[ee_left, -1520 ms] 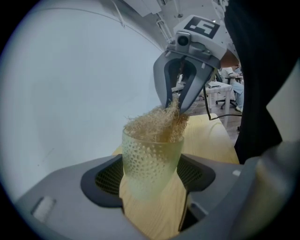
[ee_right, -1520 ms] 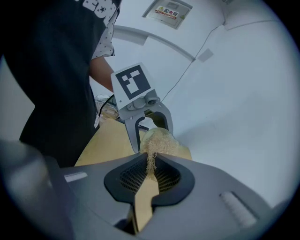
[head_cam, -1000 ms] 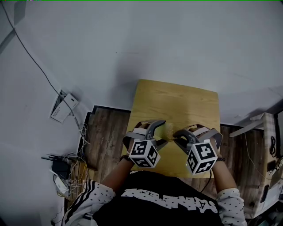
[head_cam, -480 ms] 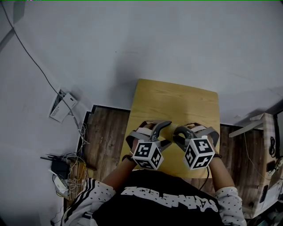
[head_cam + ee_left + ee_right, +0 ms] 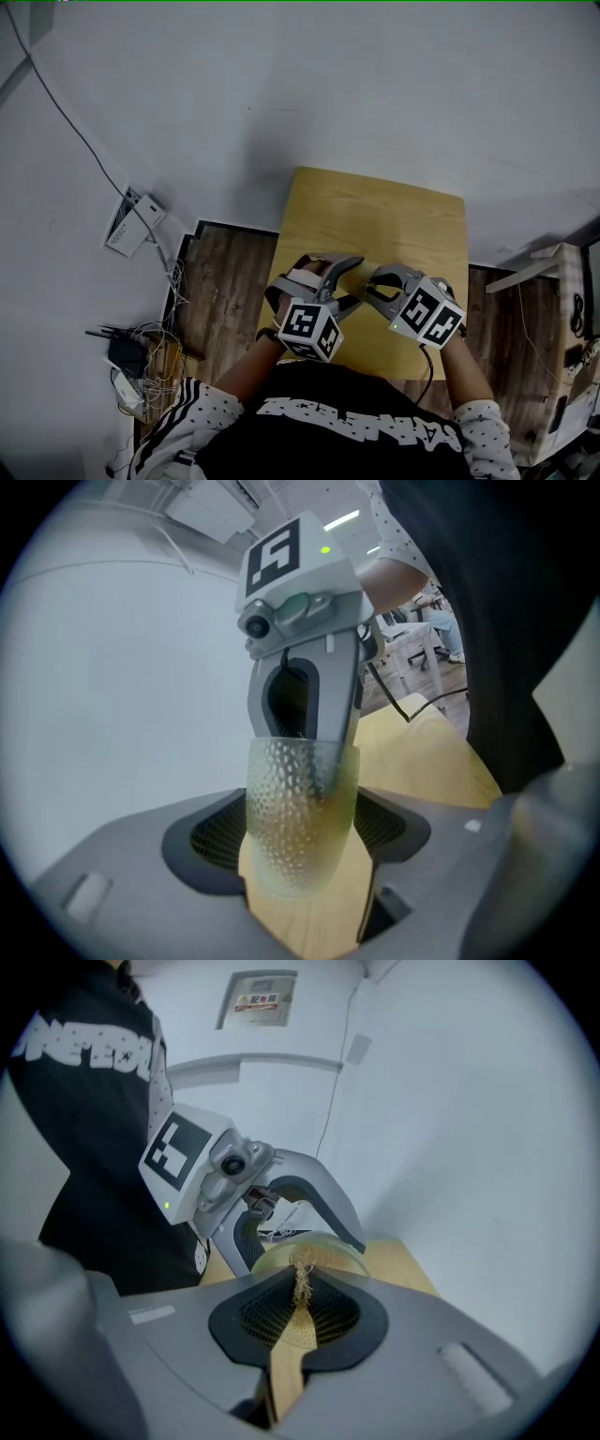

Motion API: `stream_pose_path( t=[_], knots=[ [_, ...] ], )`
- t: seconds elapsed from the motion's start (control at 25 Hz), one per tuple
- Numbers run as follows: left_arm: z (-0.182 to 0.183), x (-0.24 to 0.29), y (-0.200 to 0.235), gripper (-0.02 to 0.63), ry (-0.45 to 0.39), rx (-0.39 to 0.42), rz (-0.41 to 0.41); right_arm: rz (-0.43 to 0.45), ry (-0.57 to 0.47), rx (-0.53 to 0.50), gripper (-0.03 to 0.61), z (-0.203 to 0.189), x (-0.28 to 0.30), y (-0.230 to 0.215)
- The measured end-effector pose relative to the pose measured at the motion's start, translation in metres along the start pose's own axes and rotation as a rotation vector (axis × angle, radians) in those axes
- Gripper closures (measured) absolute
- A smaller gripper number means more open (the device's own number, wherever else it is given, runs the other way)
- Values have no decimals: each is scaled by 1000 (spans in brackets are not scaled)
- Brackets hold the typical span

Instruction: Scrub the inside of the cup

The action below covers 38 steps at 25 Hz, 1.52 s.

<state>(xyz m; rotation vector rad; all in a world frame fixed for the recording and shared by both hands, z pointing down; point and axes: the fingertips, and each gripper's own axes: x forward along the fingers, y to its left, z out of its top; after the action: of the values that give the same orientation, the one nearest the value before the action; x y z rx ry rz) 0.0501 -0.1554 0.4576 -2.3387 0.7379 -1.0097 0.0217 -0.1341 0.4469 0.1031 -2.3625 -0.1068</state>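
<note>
Watching from afar, I read the head view left to right. A white box (image 5: 131, 223) with trailing cables lies far left, then comes the small wooden table (image 5: 375, 211). Over its near half the left gripper (image 5: 345, 281) has its jaws spread wide and clamped on the dimpled glass cup (image 5: 300, 808), one pad on each side. Just beside it, the right gripper (image 5: 373, 287) has its jaws pinched almost together on a tan tuft (image 5: 301, 1283) of fibre, held at the cup's open mouth. Black-and-white square markers cover each cube (image 5: 307, 328). White print on the person's black shirt (image 5: 347, 422) is cut off and unreadable to me. The wall sign (image 5: 260, 999) in the right gripper view is too small to read.
</note>
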Motion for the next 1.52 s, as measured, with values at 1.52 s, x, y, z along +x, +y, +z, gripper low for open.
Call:
stream_pose_path(
  t=[1.52],
  knots=[
    [16,-8,6,258,-30,158,88,376,-727,1168,543,14,-43,-23]
  ],
)
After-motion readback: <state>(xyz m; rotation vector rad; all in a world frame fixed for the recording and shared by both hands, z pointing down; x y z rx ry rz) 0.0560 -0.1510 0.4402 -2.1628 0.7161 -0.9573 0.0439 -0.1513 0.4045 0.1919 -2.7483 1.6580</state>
